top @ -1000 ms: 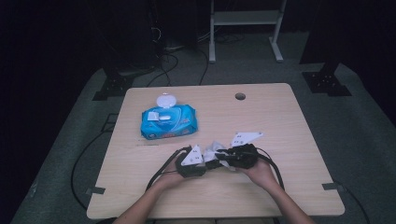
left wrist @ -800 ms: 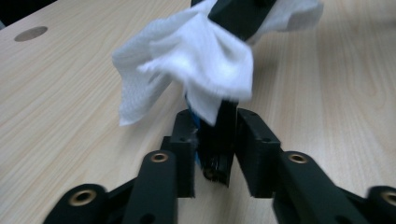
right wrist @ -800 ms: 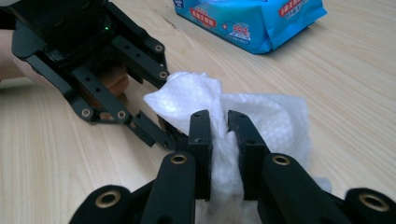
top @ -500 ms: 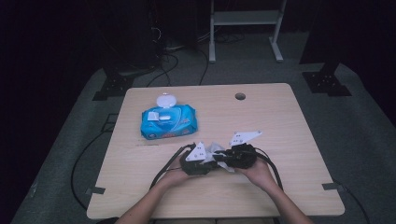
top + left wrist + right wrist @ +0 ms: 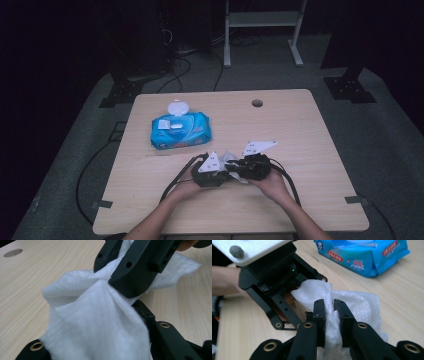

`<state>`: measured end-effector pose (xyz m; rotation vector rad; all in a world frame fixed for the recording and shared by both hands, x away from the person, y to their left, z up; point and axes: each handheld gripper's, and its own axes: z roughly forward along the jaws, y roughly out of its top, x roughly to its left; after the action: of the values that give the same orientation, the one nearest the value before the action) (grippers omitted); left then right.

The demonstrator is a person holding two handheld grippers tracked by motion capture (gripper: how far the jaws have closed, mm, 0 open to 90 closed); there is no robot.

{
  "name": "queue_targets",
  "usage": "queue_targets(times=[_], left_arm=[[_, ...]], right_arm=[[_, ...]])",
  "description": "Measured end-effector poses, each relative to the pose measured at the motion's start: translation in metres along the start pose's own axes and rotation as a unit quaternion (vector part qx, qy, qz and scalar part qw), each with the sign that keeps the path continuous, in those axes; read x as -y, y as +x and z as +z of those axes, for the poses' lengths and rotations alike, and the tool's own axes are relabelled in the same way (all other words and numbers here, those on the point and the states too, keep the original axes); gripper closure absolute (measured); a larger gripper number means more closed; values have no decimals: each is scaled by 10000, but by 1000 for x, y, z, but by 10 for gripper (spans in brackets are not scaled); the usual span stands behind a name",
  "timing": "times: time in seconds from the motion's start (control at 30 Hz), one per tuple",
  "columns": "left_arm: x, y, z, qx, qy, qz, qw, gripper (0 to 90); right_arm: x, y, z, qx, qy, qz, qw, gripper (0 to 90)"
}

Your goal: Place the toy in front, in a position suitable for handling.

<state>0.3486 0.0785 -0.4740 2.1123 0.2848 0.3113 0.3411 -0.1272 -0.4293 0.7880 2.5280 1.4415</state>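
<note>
A white wet wipe (image 5: pixel 230 158) hangs crumpled between my two grippers near the table's front middle. The right gripper (image 5: pixel 329 305) is shut on a fold of the wipe (image 5: pixel 359 305), pinching it between its pads. Facing it, the left gripper (image 5: pixel 300 302) stands with its jaws wide apart. Those jaws have just been opening. The wipe (image 5: pixel 95 322) drapes loosely between them, and the pads do not press on it. In the high view the left gripper (image 5: pixel 225 174) and right gripper (image 5: pixel 239 170) meet tip to tip, each in a hand.
A blue pack of wet wipes (image 5: pixel 180 131) lies at the table's left middle with its white lid flipped open. A round cable hole (image 5: pixel 257 103) sits near the far edge. Cables trail from both grippers toward the front edge.
Both hands stay at the same spot with the wipe between the grippers. No shift of the wipe or pack is visible.
</note>
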Motion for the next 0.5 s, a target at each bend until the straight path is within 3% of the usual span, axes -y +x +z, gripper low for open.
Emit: queue_targets(times=[0.07, 0.13, 0.23, 0.33, 0.4, 0.5], left_arm=[[1, 2, -3, 9, -29, 3, 10000, 637], [1, 2, -6, -43, -46, -2, 10000, 639], [2, 4, -9, -92, -81, -36, 9999, 643], [1, 4, -7, -74, -68, -15, 9999, 642], [0, 3, -5, -66, -51, 7, 10000, 645], [2, 5, -7, -25, -47, -33, 10000, 649]], right_arm=[[2, -6, -4, 8, -3, 66, 10000, 795], [6, -12, -13, 309, 38, 9, 9995, 794], [13, -24, -27, 603, -20, 184, 9980, 795], [14, -22, -26, 521, -71, 273, 9982, 796], [11, -16, -17, 228, -117, 310, 9992, 795], [5, -7, -9, 274, -19, 36, 9996, 794]])
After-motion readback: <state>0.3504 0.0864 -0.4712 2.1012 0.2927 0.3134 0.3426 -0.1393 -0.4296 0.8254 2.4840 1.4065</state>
